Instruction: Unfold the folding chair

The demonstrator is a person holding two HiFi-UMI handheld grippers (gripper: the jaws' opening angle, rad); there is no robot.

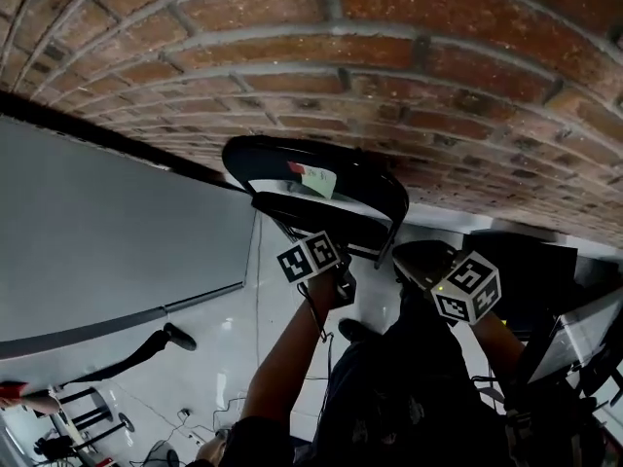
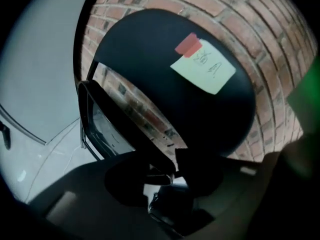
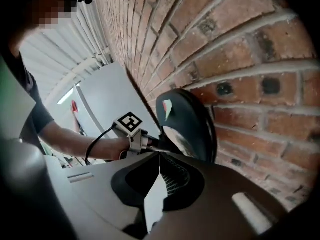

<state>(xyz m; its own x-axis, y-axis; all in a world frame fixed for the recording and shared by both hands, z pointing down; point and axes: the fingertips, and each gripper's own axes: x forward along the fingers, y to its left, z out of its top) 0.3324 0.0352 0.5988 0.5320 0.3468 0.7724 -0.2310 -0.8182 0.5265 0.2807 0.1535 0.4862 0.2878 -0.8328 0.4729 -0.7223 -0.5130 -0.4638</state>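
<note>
Chair: black folding chair (image 1: 321, 178), folded flat and standing against the brick wall (image 1: 438, 66); lower end hidden behind the grippers in the head view.
On the chair: pale sticky note (image 2: 202, 70) on the rounded back panel, held at its top corner by red tape (image 2: 187, 44).
Left jaws: left gripper (image 2: 164, 176) with jaws partly apart, right at the chair's frame edge, which reaches the gap between them; no pad seen pressing on it.
Right jaws: right gripper (image 3: 160, 156) with jaws closed together, nothing between them, held short of the chair.
Around: pale glossy floor (image 1: 229, 358) below; grey panel (image 1: 97, 232) left of the chair, meeting the wall; black rod (image 1: 146, 348) with a rounded end lying low on the left; dark bulky shapes at the right, too dim to name.
In the way: left gripper and its hand between the right gripper and the chair's near edge.
Left gripper view only: scribble on the note, too blurred to read.
Right gripper view only: left gripper side-on, marker cube (image 3: 129, 123) on top, cable trailing along the forearm.
</note>
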